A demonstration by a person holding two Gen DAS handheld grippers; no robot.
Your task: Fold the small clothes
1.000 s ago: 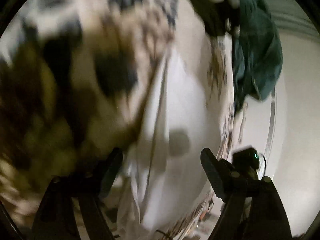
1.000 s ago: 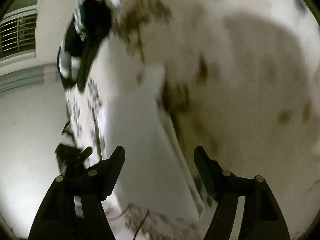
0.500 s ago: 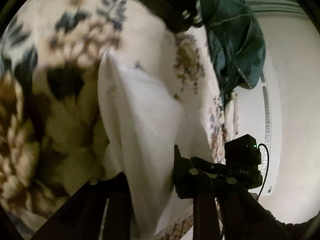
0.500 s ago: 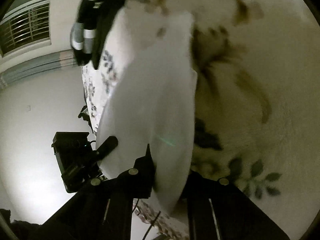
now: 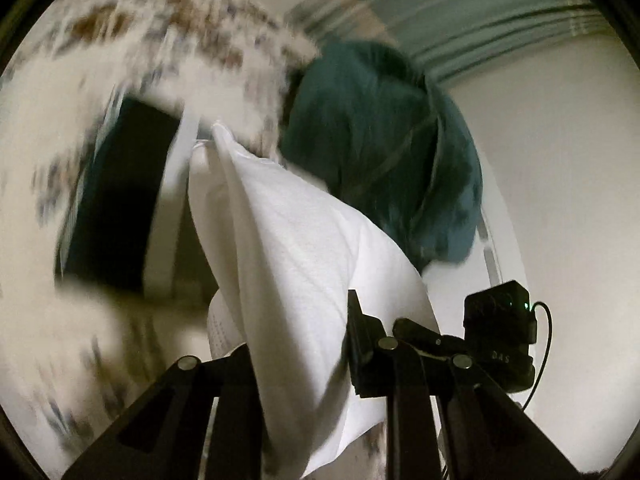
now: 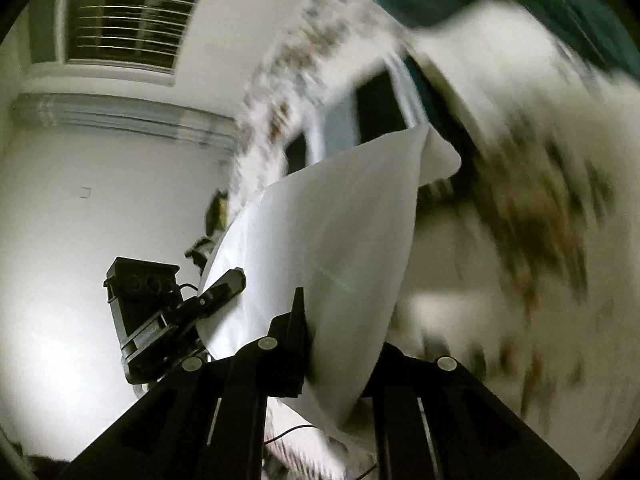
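Note:
A white garment [image 5: 296, 264] hangs stretched between both grippers, lifted off the floral bedspread [image 5: 192, 28]. My left gripper [image 5: 300, 360] is shut on one edge of it. My right gripper [image 6: 344, 344] is shut on the other edge, and the white garment [image 6: 340, 232] rises away from it in the right wrist view. The other gripper's body [image 6: 148, 312] shows at the left of the right wrist view, and likewise a gripper body [image 5: 500, 344] shows at the right of the left wrist view.
A dark teal garment [image 5: 380, 152] lies bunched on the bed behind the white one. A dark folded item [image 5: 116, 204] lies on the blurred floral bedspread [image 6: 532, 208]. White wall [image 5: 560, 160] and a window with blinds [image 6: 124, 28] are beyond.
Both grippers closed on the white garment and lifted it up from the bedspread; the views swung up toward the wall and window.

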